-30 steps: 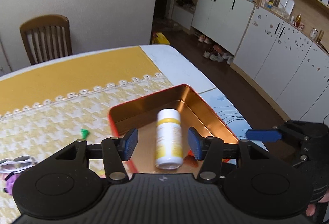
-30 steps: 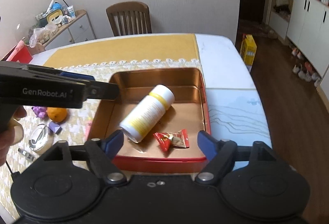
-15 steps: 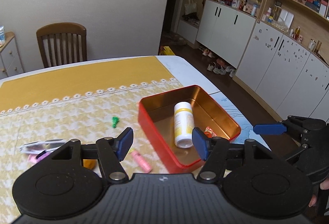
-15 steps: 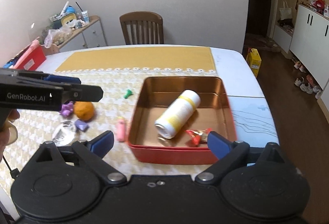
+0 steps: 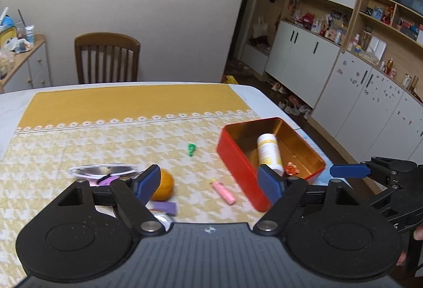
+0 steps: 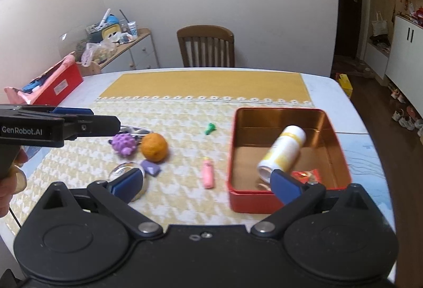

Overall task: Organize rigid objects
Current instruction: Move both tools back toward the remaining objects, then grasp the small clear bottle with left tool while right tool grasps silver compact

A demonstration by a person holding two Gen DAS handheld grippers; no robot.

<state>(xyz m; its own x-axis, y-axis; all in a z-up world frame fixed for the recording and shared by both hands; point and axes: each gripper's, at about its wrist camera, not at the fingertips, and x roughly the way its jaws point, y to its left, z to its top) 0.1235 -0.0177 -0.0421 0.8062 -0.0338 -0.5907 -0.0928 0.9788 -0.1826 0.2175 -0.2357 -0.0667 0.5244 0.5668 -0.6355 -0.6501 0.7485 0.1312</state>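
— Walls are pale, with a wooden chair (image 6: 205, 46) at the far side of the table (image 6: 327, 88). What covers it?

— Yellow cloth (image 6: 185, 108) over most of the top. On its right part sits the red tin (image 6: 285, 199), open and gold inside; I'll place everything from that.

— What lies in the tin?

— One white bottle (image 6: 284, 151) with a yellow band, on its side, slanting across the floor of the tin. Near its base, in the near right corner, is a red wrapped sweet (image 6: 308, 174).

— And outside?

— All to the tin's left. Just beside its left wall lies a pink tube (image 6: 208, 173). Beyond that, off the far left corner, a small green piece (image 6: 210, 128). Further left sit an orange (image 6: 154, 147) and, touching or nearly touching it, a purple knobbly toy (image 6: 123, 144). A flat purple piece (image 6: 150, 167) lies just in front of the orange, with a shiny round thing (image 6: 127, 169) beside it. Glasses (image 5: 101, 171) lie behind the toy.

— The tools?

— Left gripper (image 5: 208, 183) hangs above the cloth left of the tin, jaws spreading, nothing between them. Right gripper (image 6: 206, 183) hangs before the tin's near left corner, jaws still widening to full spread, also empty.
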